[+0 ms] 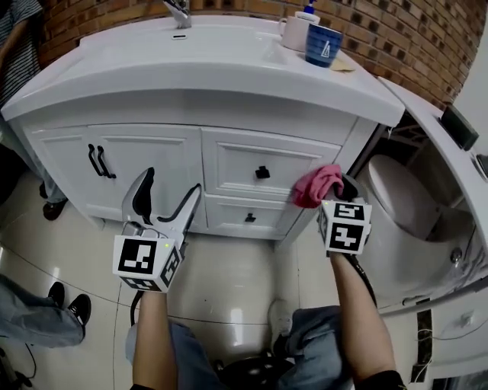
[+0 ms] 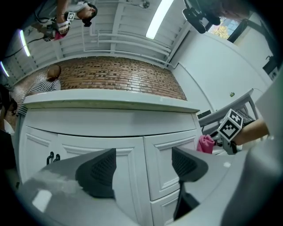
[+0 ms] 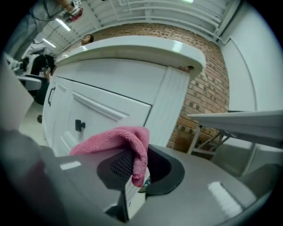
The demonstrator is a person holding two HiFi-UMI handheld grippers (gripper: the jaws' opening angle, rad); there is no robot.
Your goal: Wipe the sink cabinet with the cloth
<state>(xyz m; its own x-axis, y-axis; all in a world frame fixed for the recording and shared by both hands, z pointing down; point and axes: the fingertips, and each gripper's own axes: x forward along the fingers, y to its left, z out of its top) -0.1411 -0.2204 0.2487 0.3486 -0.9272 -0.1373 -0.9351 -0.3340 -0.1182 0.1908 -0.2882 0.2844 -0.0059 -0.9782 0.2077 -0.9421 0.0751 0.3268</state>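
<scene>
- Two tools in play: left tool (image 1: 172, 183) is empty, jaws wide apart, nothing btwn them; in the left gripper view (image 2: 143, 165) only the cabinet front shows thru the gap.
- Left tool hangs in front of the sink cabinet (image 1: 152, 160), low, approx. at the seam btwn the door and the drawers, not touching it.
- Right tool (image 1: 339, 190) is clamped on the cloth (image 1: 316, 185); in the right gripper view (image 3: 135, 165) the pink cloth (image 3: 119, 137) is pinched btwn both pads, and most of it bunches up above and to the left of the jaws.
- Cloth sits at the right end of the upper drawer (image 1: 262, 152), just beside the corner post (image 1: 347, 148); can't tell if it actually presses on the surface.
- Drawer's black knob (image 1: 262, 172) is left of the cloth, apart from it.
- Black door handles (image 1: 99, 161) are on the cabinet's left side, well apart from both tools.
- On top: tap (image 1: 179, 13) at the back, white cup (image 1: 293, 32) and blue cup (image 1: 322, 46) side by side at the right rear, brick wall (image 1: 396, 30) behind.
- Glossy tile floor (image 1: 229, 282) below.
</scene>
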